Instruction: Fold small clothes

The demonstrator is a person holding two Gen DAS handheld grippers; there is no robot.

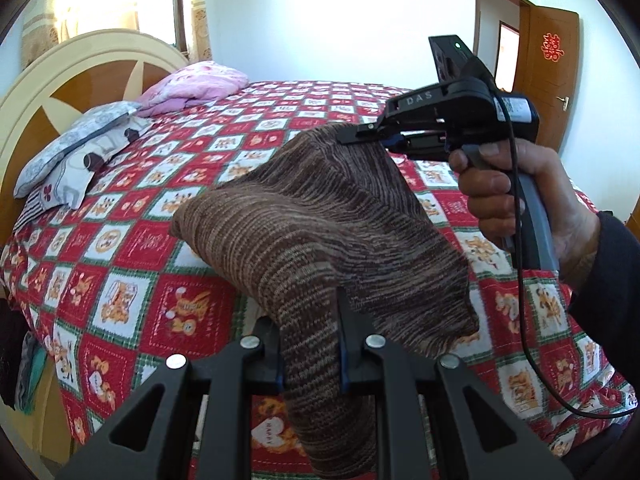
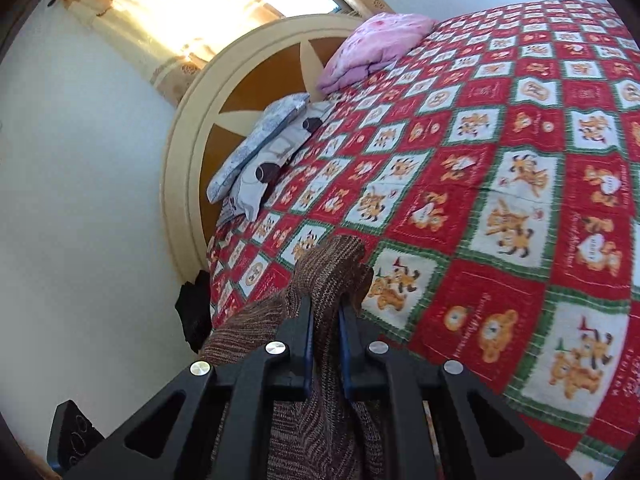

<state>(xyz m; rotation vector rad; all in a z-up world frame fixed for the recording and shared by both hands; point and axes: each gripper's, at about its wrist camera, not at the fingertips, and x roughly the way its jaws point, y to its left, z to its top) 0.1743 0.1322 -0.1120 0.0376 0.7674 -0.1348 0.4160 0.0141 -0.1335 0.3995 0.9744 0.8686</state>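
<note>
A brown striped knit garment (image 1: 320, 224) hangs in the air above the bed, held between both grippers. My left gripper (image 1: 310, 320) is shut on its near edge, and cloth drapes down over the fingers. My right gripper (image 1: 360, 134) shows in the left wrist view, shut on the garment's far upper edge, with a hand on its handle. In the right wrist view the right gripper (image 2: 325, 312) pinches a bunch of the same knit (image 2: 332, 264), which trails down behind the fingers.
The bed has a red, white and green patchwork quilt (image 1: 160, 240) with bear prints. A pink folded blanket (image 1: 200, 84), grey patterned pillows (image 1: 76, 152) and a round headboard (image 1: 60, 76) lie at its far end. A wooden door (image 1: 552, 72) stands open at right.
</note>
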